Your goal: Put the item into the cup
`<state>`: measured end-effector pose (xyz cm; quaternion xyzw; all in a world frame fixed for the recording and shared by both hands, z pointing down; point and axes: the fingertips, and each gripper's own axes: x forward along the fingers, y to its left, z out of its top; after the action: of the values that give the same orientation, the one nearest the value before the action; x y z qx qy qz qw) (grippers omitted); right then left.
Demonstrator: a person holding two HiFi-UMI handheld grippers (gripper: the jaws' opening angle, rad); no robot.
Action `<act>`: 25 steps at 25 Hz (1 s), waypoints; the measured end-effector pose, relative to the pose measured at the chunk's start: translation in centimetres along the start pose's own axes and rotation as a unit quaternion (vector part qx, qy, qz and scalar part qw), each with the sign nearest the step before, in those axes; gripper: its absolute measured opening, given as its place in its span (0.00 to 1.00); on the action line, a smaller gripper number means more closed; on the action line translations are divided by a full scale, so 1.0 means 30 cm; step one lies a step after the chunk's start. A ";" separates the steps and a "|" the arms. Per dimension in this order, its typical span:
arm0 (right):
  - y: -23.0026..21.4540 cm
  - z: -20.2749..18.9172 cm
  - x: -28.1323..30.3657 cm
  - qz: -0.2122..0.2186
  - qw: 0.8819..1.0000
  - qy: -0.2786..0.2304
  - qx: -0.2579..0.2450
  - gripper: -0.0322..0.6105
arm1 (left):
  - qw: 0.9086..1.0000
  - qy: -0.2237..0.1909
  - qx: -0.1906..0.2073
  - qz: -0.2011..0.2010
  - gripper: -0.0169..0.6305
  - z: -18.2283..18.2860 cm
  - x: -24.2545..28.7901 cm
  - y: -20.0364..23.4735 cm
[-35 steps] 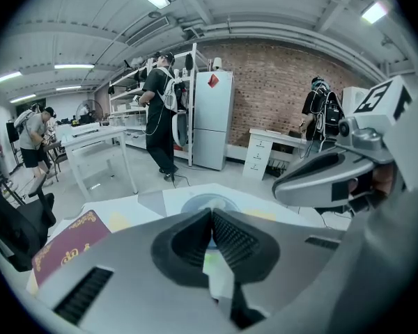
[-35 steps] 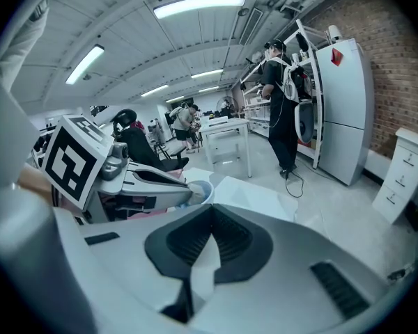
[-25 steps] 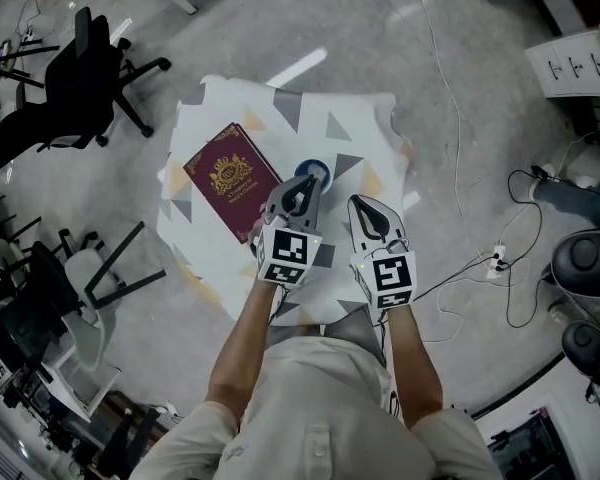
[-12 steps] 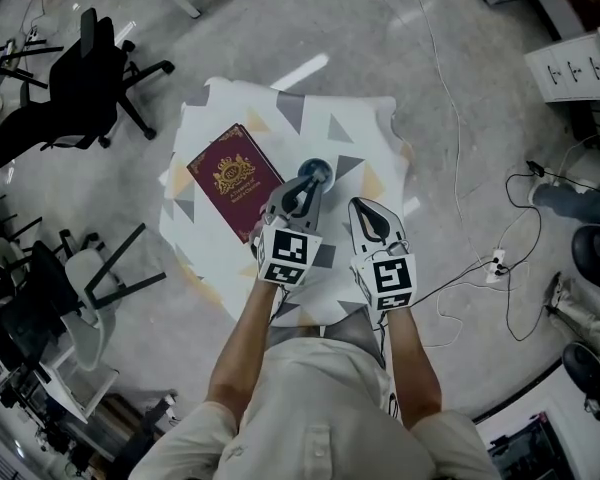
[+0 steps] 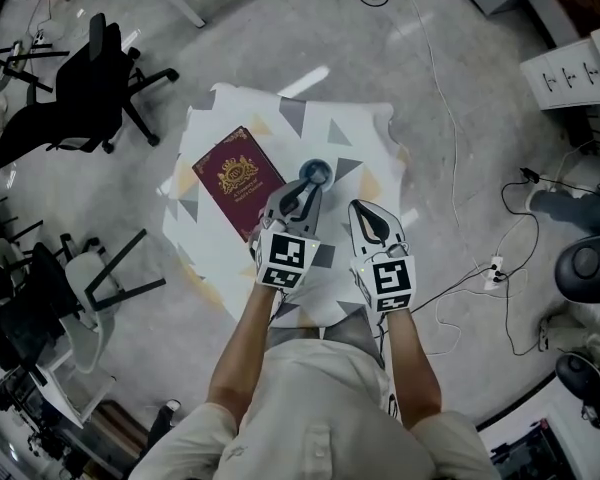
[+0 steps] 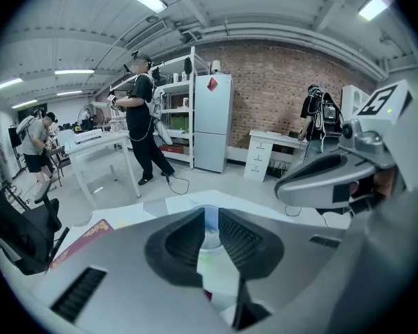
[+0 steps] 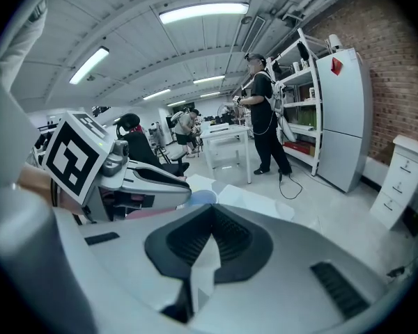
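Observation:
A small blue cup stands on the patterned tablecloth, just right of a dark red passport-like booklet. My left gripper points at the cup from the near side, its tips almost at the rim. In the left gripper view the jaws stand a narrow gap apart, and the cup shows through that gap. I see nothing held between them. My right gripper hovers to the cup's right and nearer to me, shut and empty. The cup's inside is hidden.
Black office chairs and a grey one stand left of the small table. Cables run over the floor at the right, near a white drawer unit. People stand by shelves in the room.
Both grippers stay where they were beside the cup. Only the head view has shifted slightly.

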<state>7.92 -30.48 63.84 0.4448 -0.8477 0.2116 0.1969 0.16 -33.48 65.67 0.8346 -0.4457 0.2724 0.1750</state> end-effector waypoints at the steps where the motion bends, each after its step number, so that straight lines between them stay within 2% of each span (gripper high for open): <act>1: 0.001 0.008 -0.006 0.000 1.000 -0.002 -0.002 0.06 | 1.000 -0.005 -0.001 0.001 0.14 0.010 -0.010 0.000; 17: 0.072 0.225 -0.161 -0.002 0.996 -0.064 -0.056 0.06 | 0.994 -0.110 0.007 0.000 0.13 0.236 -0.285 -0.058; 25: 0.127 0.281 -0.258 -0.005 0.994 -0.090 -0.068 0.06 | 0.989 -0.145 0.015 -0.001 0.09 0.281 -0.412 -0.104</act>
<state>7.57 -27.84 52.08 0.4518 -0.8723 0.1114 0.1504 -0.34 -28.28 51.30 0.8680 -0.4617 0.1550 0.0965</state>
